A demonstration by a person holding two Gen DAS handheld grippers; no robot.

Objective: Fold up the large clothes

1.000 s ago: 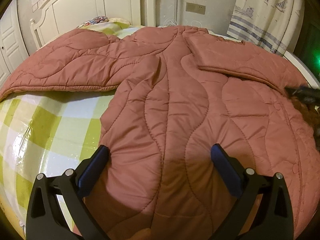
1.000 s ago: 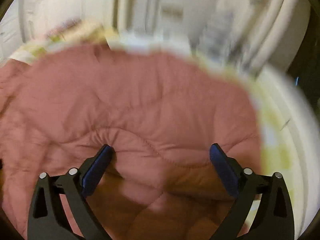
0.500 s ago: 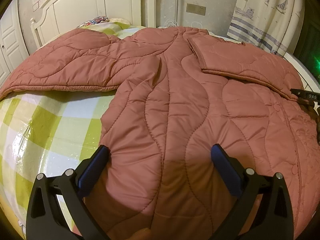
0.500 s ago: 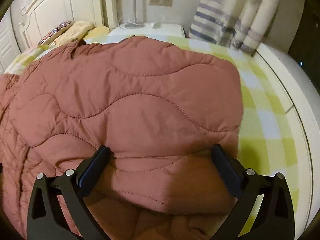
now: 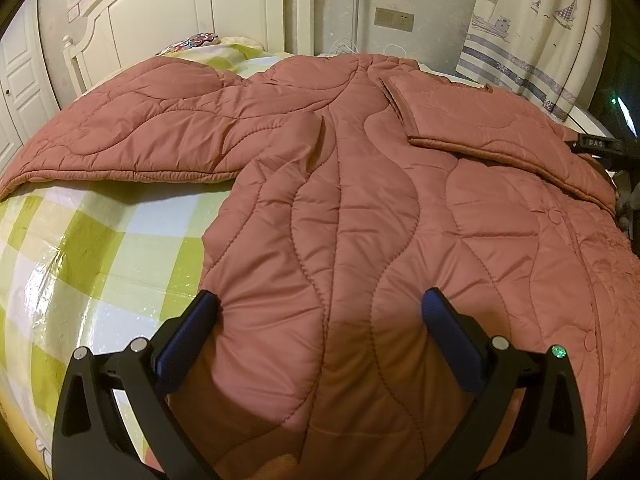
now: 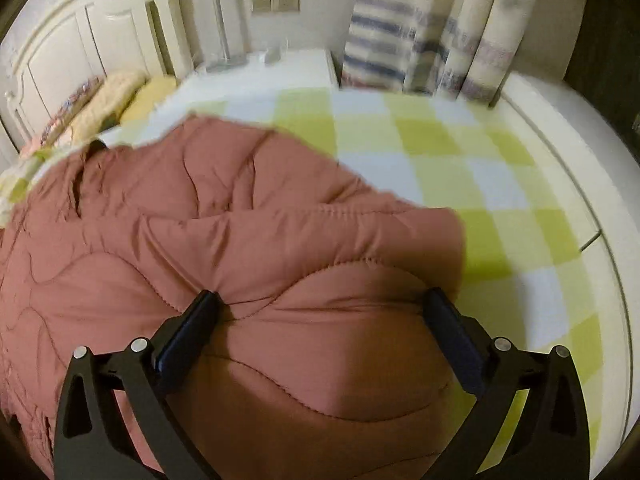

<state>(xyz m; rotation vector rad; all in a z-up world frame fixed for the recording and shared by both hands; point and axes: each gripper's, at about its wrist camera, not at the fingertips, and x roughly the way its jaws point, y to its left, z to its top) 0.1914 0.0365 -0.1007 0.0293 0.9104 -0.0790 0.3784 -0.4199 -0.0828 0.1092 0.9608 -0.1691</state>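
Note:
A large rust-pink quilted coat (image 5: 340,184) lies spread on the bed, one sleeve stretched to the left and the other folded across its upper right. My left gripper (image 5: 320,312) is open, its fingers straddling the coat's near hem. In the right wrist view the coat (image 6: 200,232) fills the left and centre. My right gripper (image 6: 320,312) is open, its fingers wide apart over a bulging fold of the coat near its right edge. The right gripper's black body (image 5: 596,146) shows at the far right of the left wrist view.
The bed has a green and white checked sheet (image 6: 460,168) under clear plastic. A white headboard (image 5: 200,8) and pillows (image 6: 108,100) stand at the back left. A white nightstand (image 6: 280,68) and striped curtains (image 6: 440,40) stand behind. The white bed edge (image 6: 592,200) runs along the right.
My right gripper has pulled back and swung right, so more bare sheet shows beside the coat. The left gripper has held still.

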